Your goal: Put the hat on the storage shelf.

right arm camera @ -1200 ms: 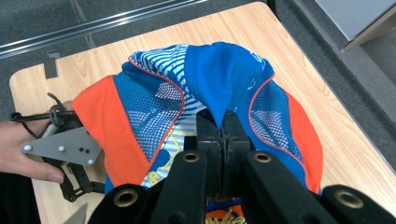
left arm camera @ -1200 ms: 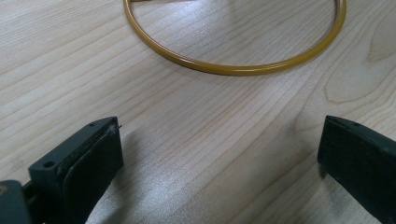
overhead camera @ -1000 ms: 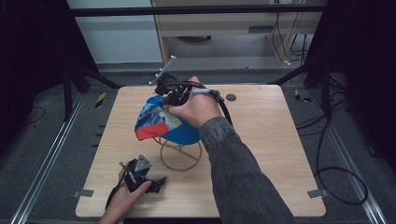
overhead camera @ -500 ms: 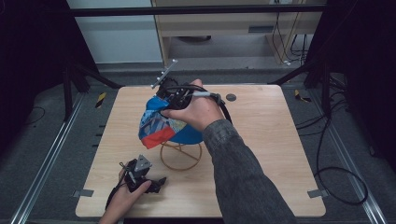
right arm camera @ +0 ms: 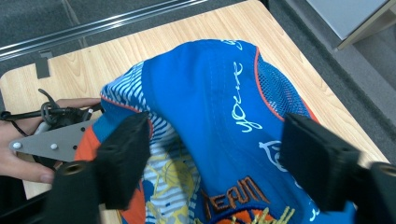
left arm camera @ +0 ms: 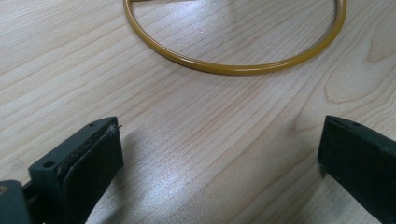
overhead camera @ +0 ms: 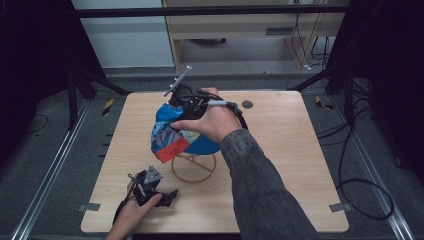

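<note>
Right claw (overhead camera: 176,100): your jaws stand apart over the crown of the blue cap (overhead camera: 185,132) and have just been opening; in the right gripper view the cloth lies between and below the two black pads, and neither pad presses on it
Left claw (overhead camera: 167,194): your jaws are wide apart with nothing but bare wood between them; the claw rests low on the surface (overhead camera: 280,150), near the front edge and on the near-left side of the cap
Blue cap: it sits perched on the yellow wire stand (overhead camera: 194,167), raised off the surface; blue top with white script, a mesh panel edged in orange on one side, a striped and patterned part with orange on the other
Cap's brim side: the orange and striped part hangs down towards your left claw, as the high view shows it
Yellow wire stand: its round ring base lies flat on the wood, directly under the cap; in the left gripper view the ring (left arm camera: 233,67) curves across just ahead of your left jaws, apart from them
Right hand (overhead camera: 212,120): it reaches over the cap from the near side, with the claw pointing away from you and down onto the crown
Small dark disc (overhead camera: 247,104): it lies on the surface beyond the cap, to its right, near the far edge
</note>
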Available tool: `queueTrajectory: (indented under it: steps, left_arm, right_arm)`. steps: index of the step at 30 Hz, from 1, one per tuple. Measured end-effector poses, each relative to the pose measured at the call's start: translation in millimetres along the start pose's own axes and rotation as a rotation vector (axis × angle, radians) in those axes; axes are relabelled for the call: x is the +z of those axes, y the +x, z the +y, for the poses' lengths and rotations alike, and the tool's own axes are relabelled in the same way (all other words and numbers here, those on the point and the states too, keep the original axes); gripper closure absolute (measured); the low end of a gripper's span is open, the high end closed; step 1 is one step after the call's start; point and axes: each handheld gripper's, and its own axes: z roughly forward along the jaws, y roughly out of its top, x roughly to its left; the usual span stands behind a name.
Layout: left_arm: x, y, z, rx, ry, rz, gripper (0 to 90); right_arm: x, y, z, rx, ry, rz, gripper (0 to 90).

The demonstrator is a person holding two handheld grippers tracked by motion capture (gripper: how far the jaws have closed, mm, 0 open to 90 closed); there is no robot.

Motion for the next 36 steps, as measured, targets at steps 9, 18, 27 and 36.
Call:
queueTrajectory:
  steps: [9,18,27,36]
  left_arm:
    - [0.0,0.0,0.0,0.0,0.0,0.0,0.0]
    - [0.0,0.0,0.0,-0.001,0.0,0.0,0.0]
    - [0.4,0.0,0.1,-0.003,-0.003,-0.002,0.0]
    - [1.0,-0.4,0.6,-0.008,-0.003,0.006,0.0]
  right_arm:
    - [-1.4,2.4,-1.0,-0.003,-0.021,-0.022,6.4]
    - [-11.3,5.5,-2.6,-0.012,-0.041,-0.014,5.3]
    - [-22.5,7.6,-10.0,-0.017,-0.062,-0.002,5.2]
    - [-40.9,-9.9,-23.6,0.051,-0.092,0.006,5.7]
